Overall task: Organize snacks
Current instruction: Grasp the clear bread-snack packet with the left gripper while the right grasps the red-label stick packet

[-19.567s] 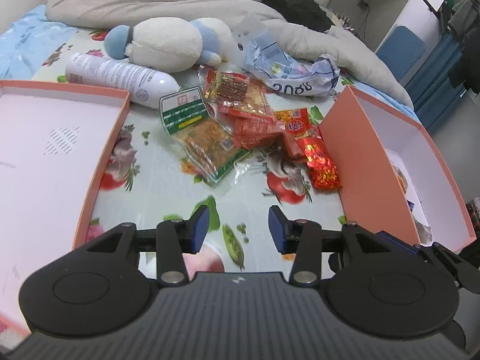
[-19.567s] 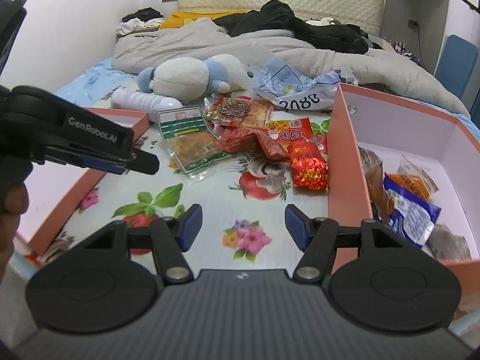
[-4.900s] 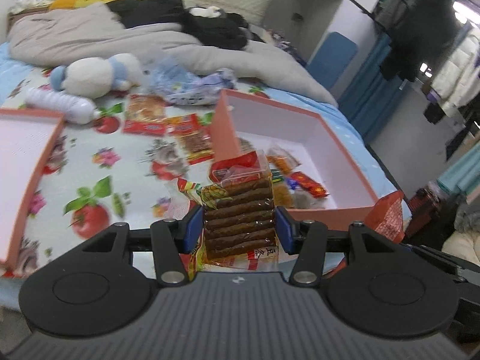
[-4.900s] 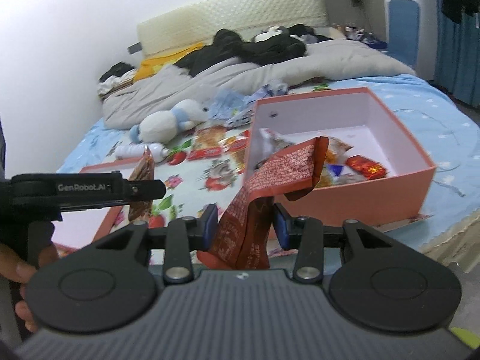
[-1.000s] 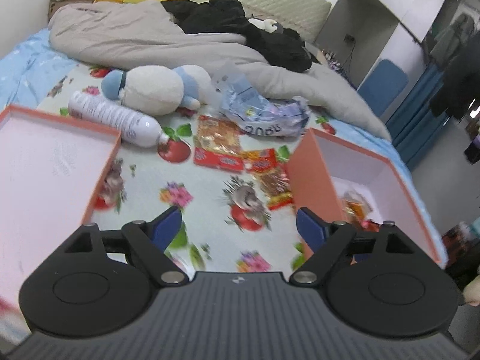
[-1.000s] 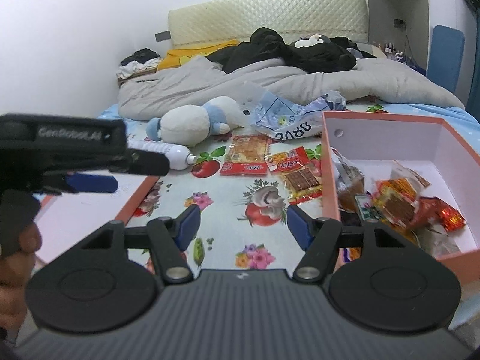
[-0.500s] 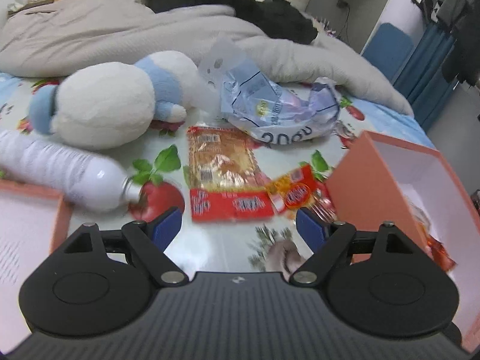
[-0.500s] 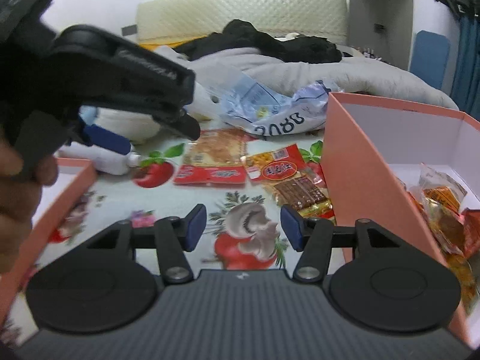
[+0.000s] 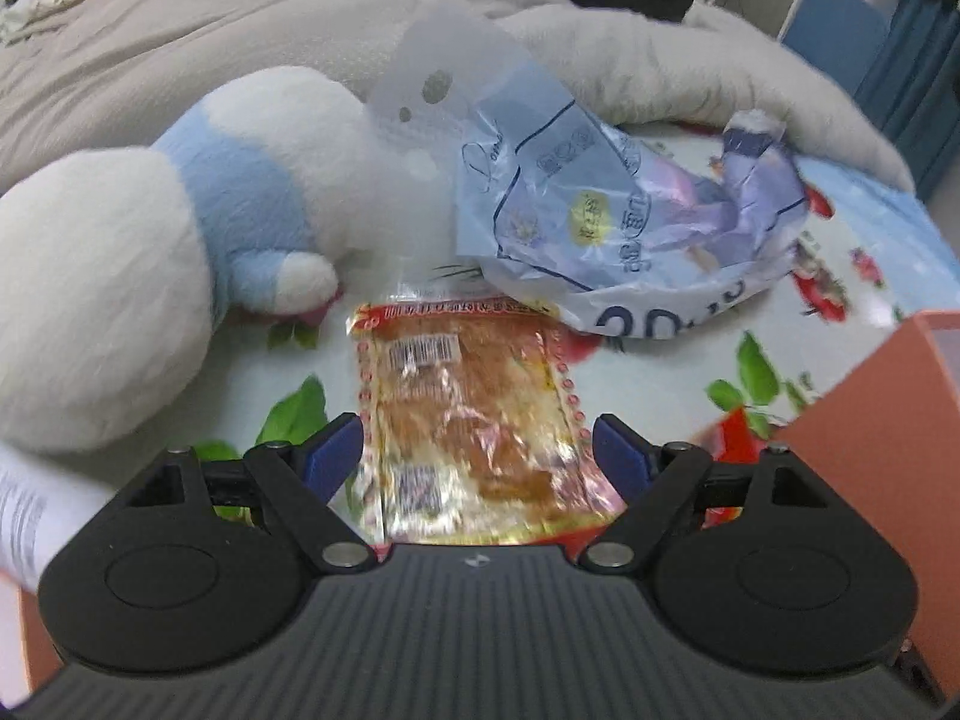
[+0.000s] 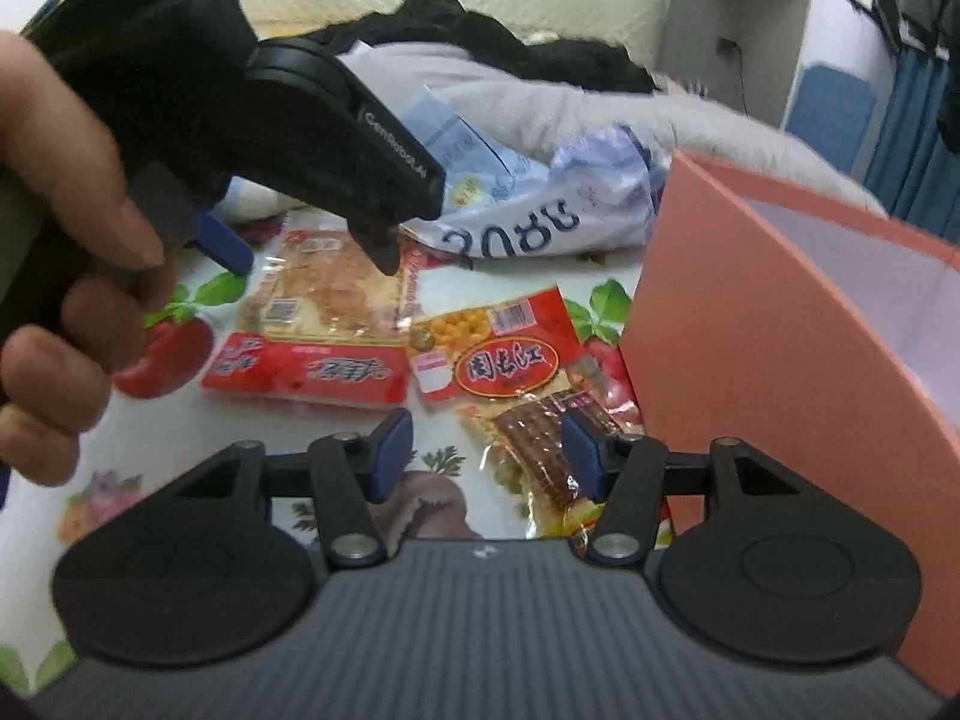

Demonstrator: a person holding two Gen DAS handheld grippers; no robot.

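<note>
- Bedding printed with fruit and flowers (image 10: pixel 180 516) served as the work surface, and what remained of the snacks lay scattered on it beside a salmon-pink cardboard box (image 10: pixel 750 360).
- Nearest the right tool (image 10: pixel 487 450) lay a clear packet of dark brown ridged strips (image 10: pixel 540 450), its end between the blue pads. Those jaws had just been closing to about half width, yet neither pad pressed on the packet, so nothing was held.
- Touching that packet was a red and yellow corn-printed sachet (image 10: pixel 498 348), just beside the box wall.
- Left of it sat a flat crinkly packet of orange-brown dried slices with a red band (image 9: pixel 462 420). The left tool (image 9: pixel 477 459) stood wide open astride it, pads either side of the packet and clear of the film, gripping nothing.
- A person's hand (image 10: pixel 66 276) carried that left tool.
- Judging by looks, these packets would be light, thin and slick, the film floppy and the contents brittle; a pinch across the narrow width near the sealed edge seemed safest.
- Farther back rested a white and pale-blue plush toy (image 9: pixel 150 252) and a crumpled blue-printed plastic bag (image 9: pixel 630 228), with a grey quilt (image 9: pixel 180 60) behind.
</note>
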